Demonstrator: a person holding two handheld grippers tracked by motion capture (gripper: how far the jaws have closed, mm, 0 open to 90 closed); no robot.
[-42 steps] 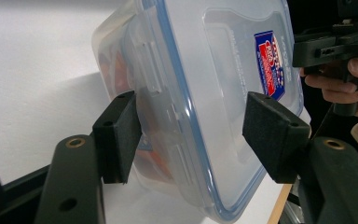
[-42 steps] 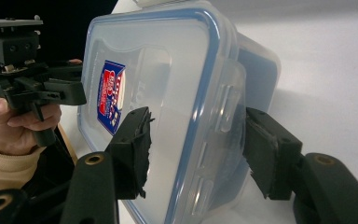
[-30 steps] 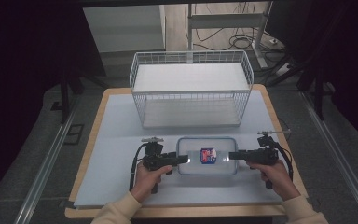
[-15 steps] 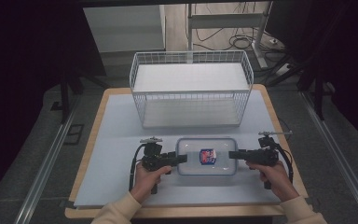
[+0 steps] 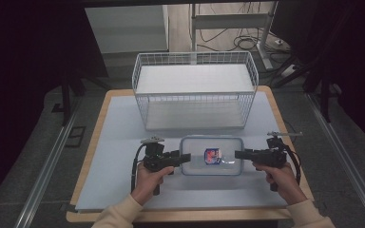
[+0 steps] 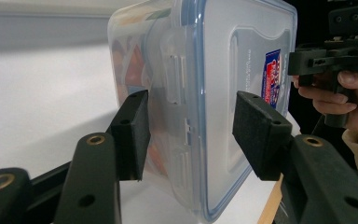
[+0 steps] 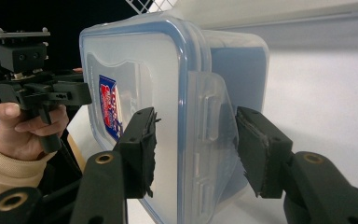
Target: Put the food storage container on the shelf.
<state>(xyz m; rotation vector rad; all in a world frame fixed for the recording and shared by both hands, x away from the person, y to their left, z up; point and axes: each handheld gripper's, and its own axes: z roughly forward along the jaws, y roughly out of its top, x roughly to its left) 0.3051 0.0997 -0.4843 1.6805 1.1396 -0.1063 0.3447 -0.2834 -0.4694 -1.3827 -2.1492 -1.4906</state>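
Note:
A clear lidded container [image 5: 211, 156] with a blue seal and a red-and-blue label lies flat on the white mat [image 5: 123, 137]. My left gripper [image 5: 186, 157] is at its left end and my right gripper [image 5: 237, 154] at its right end. In the left gripper view the jaws [image 6: 191, 135] have just been closing and now clamp the container [image 6: 214, 56] across lid and base, over its side latch. In the right gripper view the jaws [image 7: 193, 149] clamp the other end of the container [image 7: 135, 60], with its latch flap between the pads. Each view also shows the opposite gripper [image 6: 331, 56] [image 7: 42, 91] farther off.
A white wire basket [image 5: 195, 90] stands behind the container at the far side of the mat. The mat lies on a wooden board whose front edge runs just below the person's forearms. Dark floor and metal rails flank the table.

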